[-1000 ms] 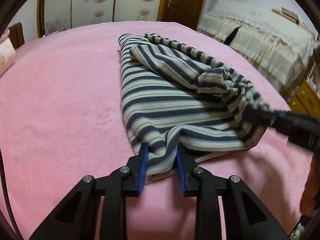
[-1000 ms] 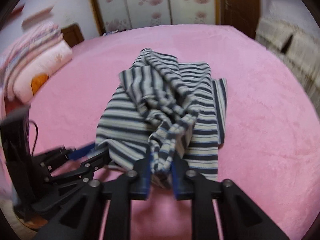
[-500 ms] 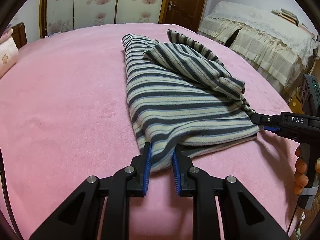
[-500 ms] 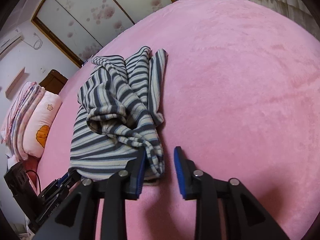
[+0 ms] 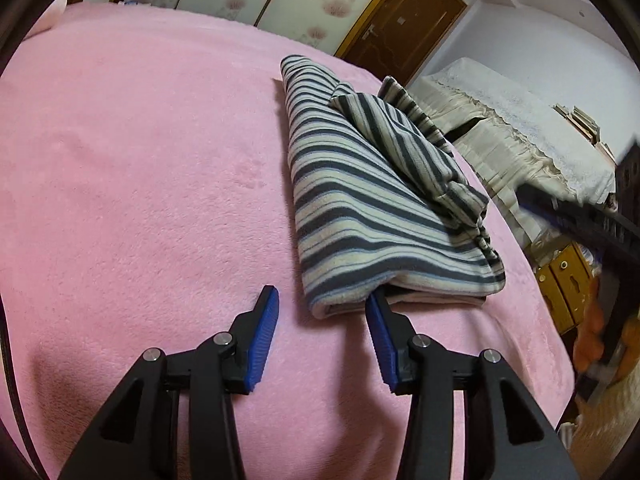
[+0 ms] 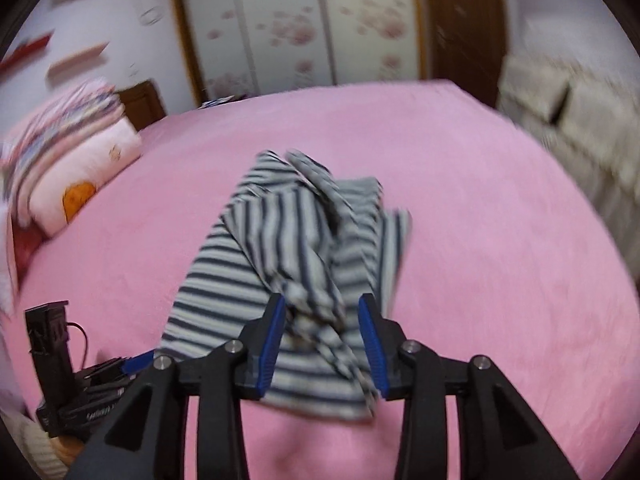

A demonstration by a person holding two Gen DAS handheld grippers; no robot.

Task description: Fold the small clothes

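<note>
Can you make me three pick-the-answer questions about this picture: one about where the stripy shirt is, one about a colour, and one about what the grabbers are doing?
1. Where does the striped garment lie?
A. on the pink blanket
B. on the floor
C. hanging on the door

2. What colour are the pads on the fingers of the left gripper?
A. red
B. blue
C. yellow

3. How do the jaws of the right gripper stand?
A. shut tight with nothing between them
B. clamped on a pillow
C. apart, with striped cloth lying between them

Answers:
1 A: the folded cloth rests flat on the pink blanket covering the bed.
2 B: both pads are bright blue against the black fingers.
3 C: the jaws have just been opening, and neither pad presses the cloth.
</note>
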